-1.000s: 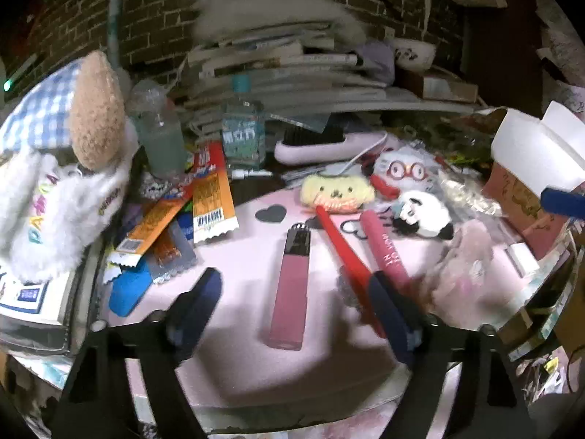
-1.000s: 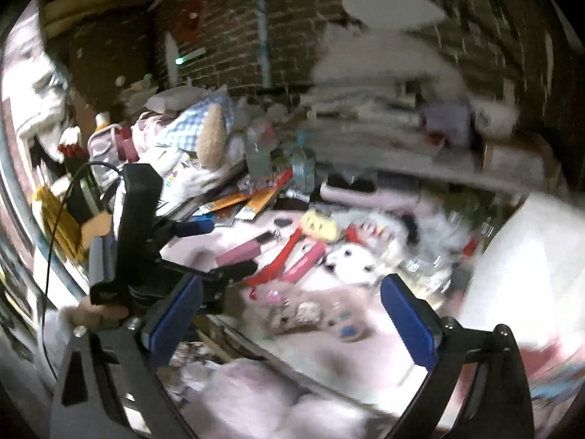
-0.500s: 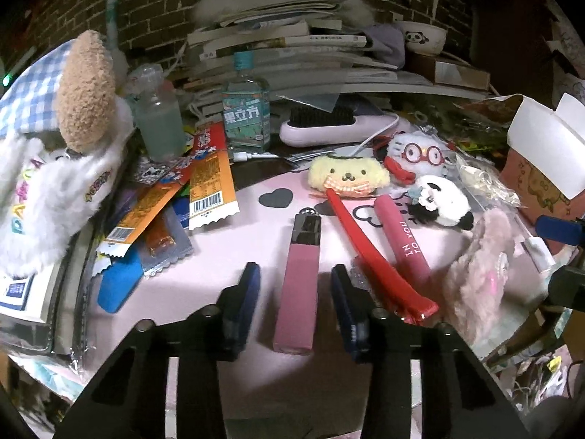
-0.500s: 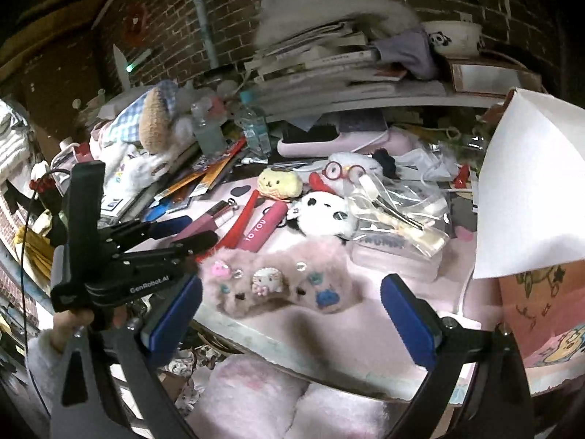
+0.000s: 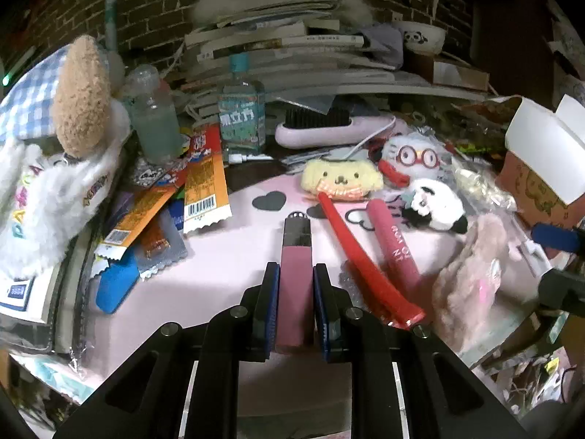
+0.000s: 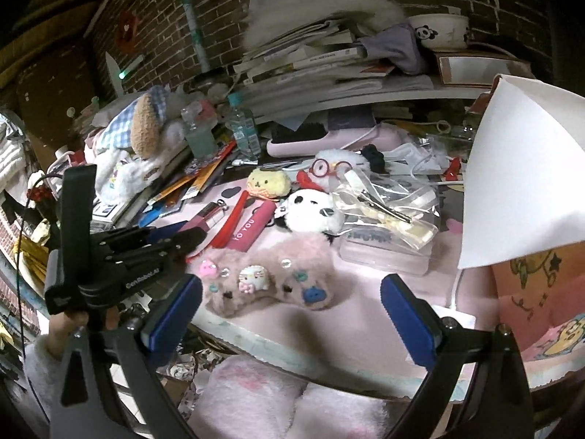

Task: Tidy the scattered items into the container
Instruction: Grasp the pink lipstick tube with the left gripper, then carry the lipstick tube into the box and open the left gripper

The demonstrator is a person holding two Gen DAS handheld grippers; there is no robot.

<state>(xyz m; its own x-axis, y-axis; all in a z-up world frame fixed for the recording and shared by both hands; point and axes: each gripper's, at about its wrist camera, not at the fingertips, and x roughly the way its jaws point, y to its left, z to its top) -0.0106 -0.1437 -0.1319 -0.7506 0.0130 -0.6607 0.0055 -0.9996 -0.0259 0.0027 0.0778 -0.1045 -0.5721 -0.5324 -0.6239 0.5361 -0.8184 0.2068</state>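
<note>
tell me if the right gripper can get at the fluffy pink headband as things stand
Probably yes. The right gripper is open and empty, and the fluffy pink headband lies just ahead of it near the table edge with nothing on top. The left gripper is off to the side, shut on the pink tube.

Lip gloss tube [image 5: 294, 285] lies left of hair clip [image 5: 362, 263].

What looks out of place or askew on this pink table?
Nothing is spilled or broken. Snack packets lie fanned crookedly off the table's left edge, and the fluffy pink headband sits near the front edge.
</note>
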